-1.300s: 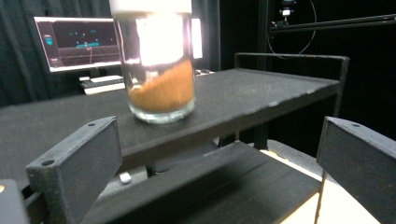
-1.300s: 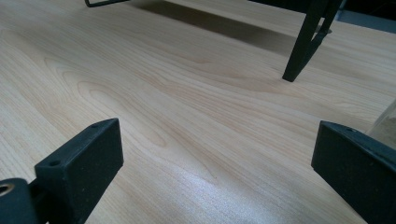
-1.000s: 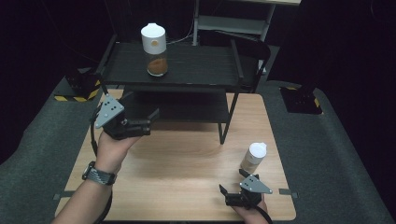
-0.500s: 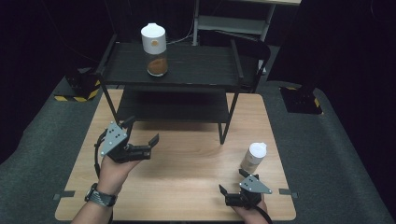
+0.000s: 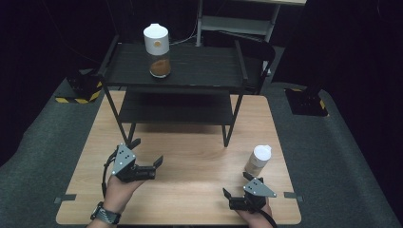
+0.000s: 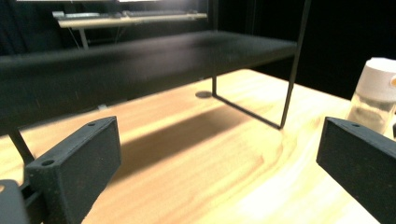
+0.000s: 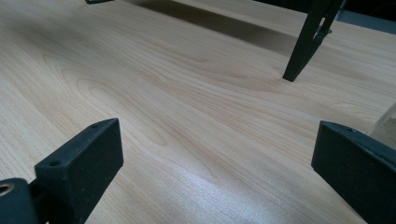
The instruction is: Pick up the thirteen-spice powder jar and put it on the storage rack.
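Observation:
A clear jar with a white lid, holding orange-brown powder, stands on the top level of a black rack. A smaller white-lidded jar stands on the wooden table at the front right; it shows at the right edge of the left gripper view. My left gripper hovers open over the front left of the table, nothing between its jaws. My right gripper rests open near the front edge, just short of the small jar, whose glass edge peeks beside its right jaw.
The rack's lower shelf and thin legs stand over the back half of the table. One rack leg rises ahead of the right gripper. Dark floor and black stands surround the table.
My left gripper has drawn back from under the rack's left side toward the front of the table, staying open. The right gripper and both jars have not moved.

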A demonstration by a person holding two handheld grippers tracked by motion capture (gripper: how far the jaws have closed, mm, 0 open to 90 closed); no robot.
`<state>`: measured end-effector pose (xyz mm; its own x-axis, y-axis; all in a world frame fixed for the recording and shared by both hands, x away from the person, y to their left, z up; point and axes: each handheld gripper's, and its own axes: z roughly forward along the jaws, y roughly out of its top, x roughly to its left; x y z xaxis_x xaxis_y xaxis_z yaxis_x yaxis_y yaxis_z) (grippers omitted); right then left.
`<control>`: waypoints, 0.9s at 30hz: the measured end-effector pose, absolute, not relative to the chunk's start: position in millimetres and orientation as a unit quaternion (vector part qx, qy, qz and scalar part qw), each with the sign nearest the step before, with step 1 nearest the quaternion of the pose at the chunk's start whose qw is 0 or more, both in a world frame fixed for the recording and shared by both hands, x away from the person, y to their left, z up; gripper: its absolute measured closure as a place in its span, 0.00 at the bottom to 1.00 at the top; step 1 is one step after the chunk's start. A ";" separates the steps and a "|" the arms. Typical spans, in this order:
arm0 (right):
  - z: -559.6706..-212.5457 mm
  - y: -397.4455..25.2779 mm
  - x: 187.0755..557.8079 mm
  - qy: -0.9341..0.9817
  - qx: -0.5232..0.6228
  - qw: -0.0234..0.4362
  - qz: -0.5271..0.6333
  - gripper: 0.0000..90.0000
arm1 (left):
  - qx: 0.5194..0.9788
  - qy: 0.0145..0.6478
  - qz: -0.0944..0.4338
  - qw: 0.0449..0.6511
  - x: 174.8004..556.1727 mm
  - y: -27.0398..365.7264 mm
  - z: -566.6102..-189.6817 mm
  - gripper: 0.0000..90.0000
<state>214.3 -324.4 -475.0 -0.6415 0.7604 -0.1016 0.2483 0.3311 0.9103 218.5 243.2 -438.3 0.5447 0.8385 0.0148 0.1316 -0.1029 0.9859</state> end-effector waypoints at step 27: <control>-474.3 -322.7 213.9 0.772 0.327 0.271 0.473 0.02 | 0.730 0.400 0.254 0.492 206.5 242.7 -488.2 0.00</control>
